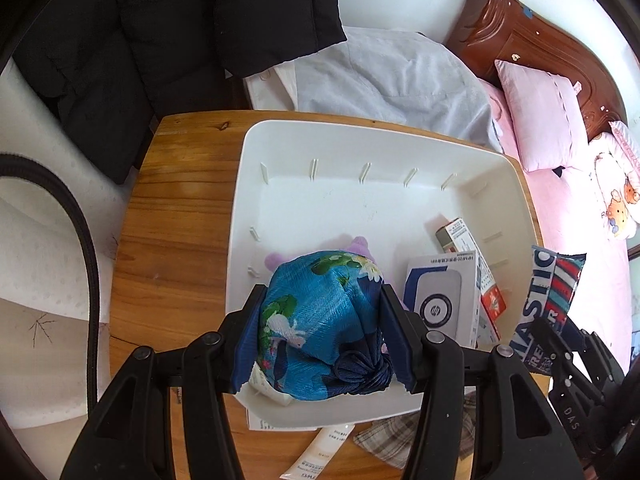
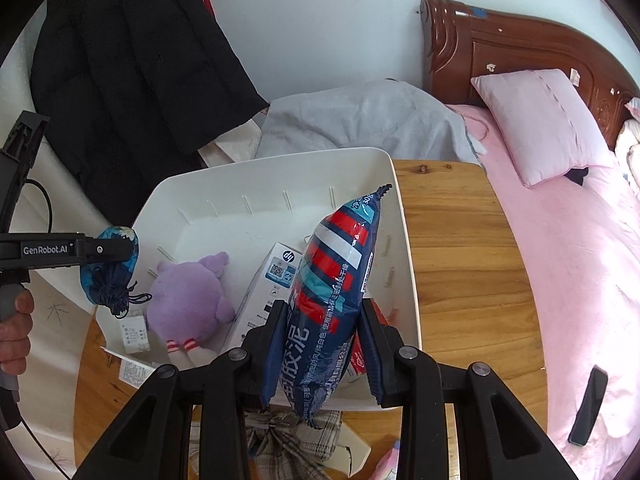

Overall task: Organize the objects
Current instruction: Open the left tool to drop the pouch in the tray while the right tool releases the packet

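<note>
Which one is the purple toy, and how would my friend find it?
Find the wooden table beside the pink bed, then the big white bin on it. The purple plush toy lies inside, near the bin's left side, next to a white HP box. It is the only soft, fuzzy thing there, with red-and-white striped feet.

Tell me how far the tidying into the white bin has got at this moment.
Done: a purple plush toy and an HP box already lie in the white bin. In hand: the left hand-held gripper holds a blue floral pouch and the right hand-held gripper a blue striped packet, both over the bin. Left: a plaid cloth and a white tube on the table.
</note>
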Action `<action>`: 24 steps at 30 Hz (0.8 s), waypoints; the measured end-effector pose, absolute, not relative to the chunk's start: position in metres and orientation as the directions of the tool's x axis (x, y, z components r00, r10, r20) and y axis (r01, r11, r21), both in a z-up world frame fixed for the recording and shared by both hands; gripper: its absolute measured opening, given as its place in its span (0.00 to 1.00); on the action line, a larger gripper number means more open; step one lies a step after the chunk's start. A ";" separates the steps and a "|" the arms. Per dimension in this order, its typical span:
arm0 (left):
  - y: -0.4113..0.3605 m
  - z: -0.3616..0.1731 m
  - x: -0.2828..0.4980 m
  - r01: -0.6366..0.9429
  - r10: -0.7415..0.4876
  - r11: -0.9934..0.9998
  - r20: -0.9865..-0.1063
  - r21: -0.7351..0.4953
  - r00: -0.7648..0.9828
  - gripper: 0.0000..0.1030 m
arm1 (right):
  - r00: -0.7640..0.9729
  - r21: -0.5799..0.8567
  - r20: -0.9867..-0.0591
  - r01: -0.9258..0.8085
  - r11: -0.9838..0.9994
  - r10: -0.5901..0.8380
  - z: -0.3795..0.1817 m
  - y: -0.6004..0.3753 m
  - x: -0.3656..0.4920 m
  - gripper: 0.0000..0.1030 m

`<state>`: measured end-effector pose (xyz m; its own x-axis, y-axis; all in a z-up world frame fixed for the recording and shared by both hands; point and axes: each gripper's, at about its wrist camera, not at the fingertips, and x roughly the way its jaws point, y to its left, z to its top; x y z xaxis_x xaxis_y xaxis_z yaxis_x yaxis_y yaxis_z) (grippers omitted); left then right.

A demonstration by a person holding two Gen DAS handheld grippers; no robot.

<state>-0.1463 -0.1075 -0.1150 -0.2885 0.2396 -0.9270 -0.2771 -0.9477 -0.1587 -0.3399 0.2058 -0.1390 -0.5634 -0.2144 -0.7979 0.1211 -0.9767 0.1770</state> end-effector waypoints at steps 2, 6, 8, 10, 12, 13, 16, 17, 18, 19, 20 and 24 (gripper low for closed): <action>-0.106 -0.115 -0.148 -0.270 0.241 -0.949 -0.927 -0.163 -0.288 0.57 | -0.564 0.179 -0.798 0.119 -0.977 -0.214 -0.142 0.206 -0.344 0.34; -0.102 -0.114 -0.149 -0.250 0.257 -0.950 -0.922 -0.187 -0.288 0.57 | -0.577 0.185 -0.788 0.112 -0.976 -0.216 -0.143 0.209 -0.350 0.34; -0.102 -0.112 -0.149 -0.241 0.265 -0.950 -0.920 -0.198 -0.290 0.58 | -0.575 0.198 -0.785 0.115 -0.973 -0.228 -0.142 0.210 -0.354 0.34; -0.101 -0.109 -0.149 -0.237 0.268 -0.950 -0.917 -0.202 -0.294 0.58 | -0.579 0.203 -0.782 0.115 -0.972 -0.232 -0.141 0.211 -0.355 0.34; -0.099 -0.107 -0.147 -0.245 0.263 -0.950 -0.916 -0.192 -0.303 0.58 | -0.584 0.207 -0.776 0.123 -0.970 -0.240 -0.138 0.212 -0.355 0.34; -0.099 -0.105 -0.146 -0.249 0.262 -0.950 -0.914 -0.188 -0.311 0.57 | -0.585 0.206 -0.775 0.127 -0.970 -0.241 -0.137 0.212 -0.354 0.34; -0.099 -0.097 -0.142 -0.253 0.271 -0.949 -0.901 -0.190 -0.338 0.57 | -0.589 0.204 -0.770 0.137 -0.969 -0.246 -0.133 0.213 -0.350 0.35; -0.100 -0.094 -0.142 -0.252 0.274 -0.948 -0.898 -0.192 -0.344 0.57 | -0.589 0.206 -0.769 0.139 -0.969 -0.248 -0.132 0.214 -0.349 0.35; -0.100 -0.092 -0.141 -0.251 0.275 -0.948 -0.895 -0.193 -0.352 0.57 | -0.589 0.209 -0.768 0.141 -0.968 -0.252 -0.131 0.215 -0.348 0.36; -0.101 -0.089 -0.139 -0.251 0.276 -0.949 -0.891 -0.192 -0.360 0.57 | -0.590 0.211 -0.767 0.142 -0.967 -0.254 -0.130 0.216 -0.346 0.36; -0.101 -0.087 -0.138 -0.251 0.276 -0.949 -0.888 -0.191 -0.368 0.57 | -0.592 0.211 -0.765 0.142 -0.967 -0.254 -0.129 0.217 -0.345 0.38; -0.104 -0.078 -0.131 -0.248 0.259 -0.954 -0.879 -0.169 -0.400 0.58 | -0.609 0.219 -0.750 0.140 -0.966 -0.259 -0.121 0.225 -0.337 0.47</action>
<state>-0.1314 -0.1040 -0.0776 -0.3996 0.2591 -0.8793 -0.2476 -0.9541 -0.1686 -0.3369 0.2251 -0.1207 -0.6094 -0.2587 -0.7495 0.1404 -0.9655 0.2191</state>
